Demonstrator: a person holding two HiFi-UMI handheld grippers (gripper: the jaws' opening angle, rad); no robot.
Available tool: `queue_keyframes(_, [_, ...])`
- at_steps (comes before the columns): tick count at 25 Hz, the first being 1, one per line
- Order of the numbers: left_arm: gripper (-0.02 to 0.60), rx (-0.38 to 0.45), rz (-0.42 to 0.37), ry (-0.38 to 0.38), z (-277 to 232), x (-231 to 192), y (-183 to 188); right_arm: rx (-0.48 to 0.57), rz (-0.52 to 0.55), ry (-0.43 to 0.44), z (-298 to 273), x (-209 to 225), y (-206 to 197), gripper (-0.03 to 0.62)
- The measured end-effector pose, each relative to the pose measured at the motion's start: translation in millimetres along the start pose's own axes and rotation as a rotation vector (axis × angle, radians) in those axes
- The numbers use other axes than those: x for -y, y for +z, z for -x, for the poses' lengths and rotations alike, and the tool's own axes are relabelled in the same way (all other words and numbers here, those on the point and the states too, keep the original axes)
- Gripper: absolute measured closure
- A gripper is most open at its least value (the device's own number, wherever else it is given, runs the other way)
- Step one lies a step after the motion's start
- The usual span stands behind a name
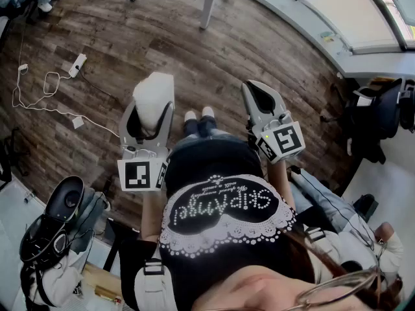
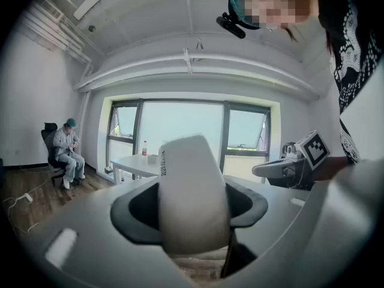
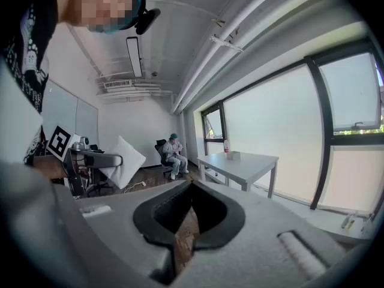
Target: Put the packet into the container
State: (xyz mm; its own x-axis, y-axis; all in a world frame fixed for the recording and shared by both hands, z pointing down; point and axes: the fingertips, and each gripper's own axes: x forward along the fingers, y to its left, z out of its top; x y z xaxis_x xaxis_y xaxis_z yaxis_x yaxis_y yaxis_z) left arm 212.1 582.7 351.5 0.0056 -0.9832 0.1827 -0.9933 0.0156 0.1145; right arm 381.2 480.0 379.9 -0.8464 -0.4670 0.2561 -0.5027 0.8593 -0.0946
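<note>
My left gripper (image 1: pixel 148 116) is shut on a white puffy packet (image 1: pixel 154 94), which stands up out of the jaws over the wooden floor. In the left gripper view the packet (image 2: pixel 192 197) fills the gap between the dark pads (image 2: pixel 137 207). My right gripper (image 1: pixel 258 94) hangs level with it on the other side of the person's body, jaws together and nothing in them. In the right gripper view its pads (image 3: pixel 207 212) meet with only a thin slit left. That view also catches the left gripper (image 3: pixel 96 158) and the packet (image 3: pixel 123 161). No container shows in any view.
A white table (image 2: pixel 137 163) with a bottle stands by the windows, and a person (image 3: pixel 174 155) sits on a chair nearby. A power strip and cable (image 1: pixel 75 65) lie on the floor. Bags (image 1: pixel 58 229) sit at lower left, a dark bag (image 1: pixel 376 115) at right.
</note>
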Motion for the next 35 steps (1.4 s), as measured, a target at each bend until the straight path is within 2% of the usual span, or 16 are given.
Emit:
queue_keyframes(9, [0.305, 0.013, -0.019, -0.001, 7, 11, 2, 0.02, 0.032, -0.034, 19, 19, 6, 0.594])
queue_keyframes(18, [0.305, 0.017, -0.014, 0.006, 10, 10, 5, 0.117, -0.071, -0.102, 36, 54, 33, 0.594])
queue_keyframes(24, [0.304, 0.024, -0.02, 0.02, 2, 15, 7, 0.133, -0.056, -0.146, 45, 77, 37, 0.594])
queue_keyframes(30, [0.304, 0.039, -0.028, 0.05, -6, 20, 1, 0.177, -0.012, -0.112, 45, 84, 39, 0.594])
queue_keyframes(35, [0.305, 0.049, -0.007, 0.07, -13, 8, 0, 0.152, 0.017, -0.092, 36, 79, 35, 0.594])
